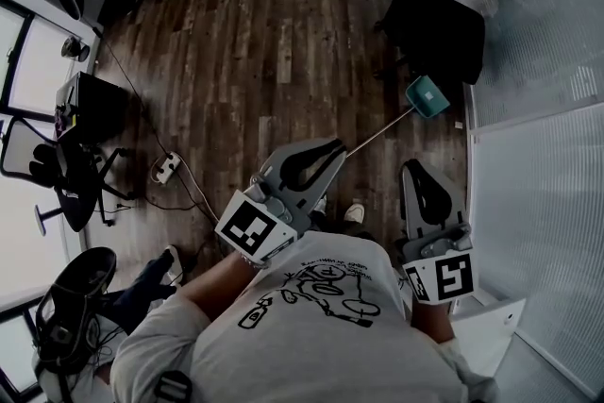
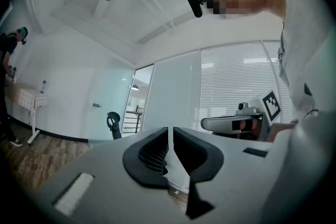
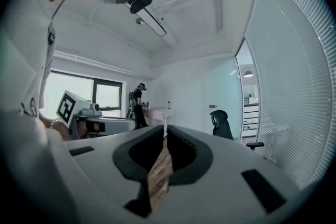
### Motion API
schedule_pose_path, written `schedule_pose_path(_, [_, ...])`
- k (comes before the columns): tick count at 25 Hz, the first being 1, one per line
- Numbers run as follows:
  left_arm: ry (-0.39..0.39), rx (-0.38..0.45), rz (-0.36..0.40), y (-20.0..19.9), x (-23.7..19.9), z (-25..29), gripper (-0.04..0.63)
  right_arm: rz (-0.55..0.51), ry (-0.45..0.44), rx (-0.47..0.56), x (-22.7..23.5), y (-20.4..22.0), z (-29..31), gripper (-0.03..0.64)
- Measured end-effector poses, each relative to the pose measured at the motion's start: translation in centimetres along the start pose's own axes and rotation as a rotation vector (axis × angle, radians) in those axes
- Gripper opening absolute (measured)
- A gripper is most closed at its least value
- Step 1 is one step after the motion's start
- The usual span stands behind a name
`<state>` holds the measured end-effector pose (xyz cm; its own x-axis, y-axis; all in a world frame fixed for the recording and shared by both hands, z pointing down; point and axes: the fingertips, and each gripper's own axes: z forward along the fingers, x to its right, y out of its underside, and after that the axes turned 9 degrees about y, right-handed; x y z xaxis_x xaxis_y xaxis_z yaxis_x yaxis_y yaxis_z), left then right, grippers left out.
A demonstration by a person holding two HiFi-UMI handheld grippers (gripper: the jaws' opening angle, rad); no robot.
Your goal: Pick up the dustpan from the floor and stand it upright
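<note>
Carrying left tongs (image 2: 170,136) and right tongs (image 3: 164,136) at chest height, both clenching on nothing, only a hairline gap showing. Judging this a carrying posture: pointing level across the room, not yet reaching down.

Locating teal dustpan (image 1: 427,96) on the wood floor (image 1: 274,42), ahead of and well below both tongs, just beside an office chair (image 1: 434,24). Tracing its long handle (image 1: 379,131) slanting back toward the left tongs. Apparently lying down rather than standing, so probably needing a stoop before any grip.

Losing the handle's near end behind the left tongs in the head view. Failing to tell pan lying flat from pan tipping on edge. Finding no dustpan in either gripper view. Missing the floor directly under the tongs, masked by the torso (image 1: 321,316).
</note>
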<state>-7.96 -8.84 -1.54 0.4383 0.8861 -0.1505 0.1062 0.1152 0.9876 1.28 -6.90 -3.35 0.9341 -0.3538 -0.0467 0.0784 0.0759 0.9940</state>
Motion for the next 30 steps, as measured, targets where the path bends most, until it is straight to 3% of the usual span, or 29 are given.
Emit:
schedule_pose_path(7, [-0.016, -0.015, -0.032, 2.2, -0.3, 1.8, 0.026, 0.022, -0.016, -0.023, 1.4, 2.1, 0.1, 0.020])
schedule_pose_path(14, [-0.021, -0.081, -0.062, 6.8, -1.3, 3.1, 0.026, 0.045, -0.026, -0.076, 3.0, 6.6, 0.9, 0.020])
schedule_pose_path(20, [-0.014, -0.129, -0.085, 12.3, -2.3, 4.5, 0.026, 0.084, -0.017, -0.130, 4.8, 12.4, 1.7, 0.020])
schedule_pose_path(30, [-0.023, -0.212, -0.133, 23.4, -4.6, 4.5, 0.025, 0.052, -0.063, -0.200, 4.4, 23.3, 4.7, 0.020])
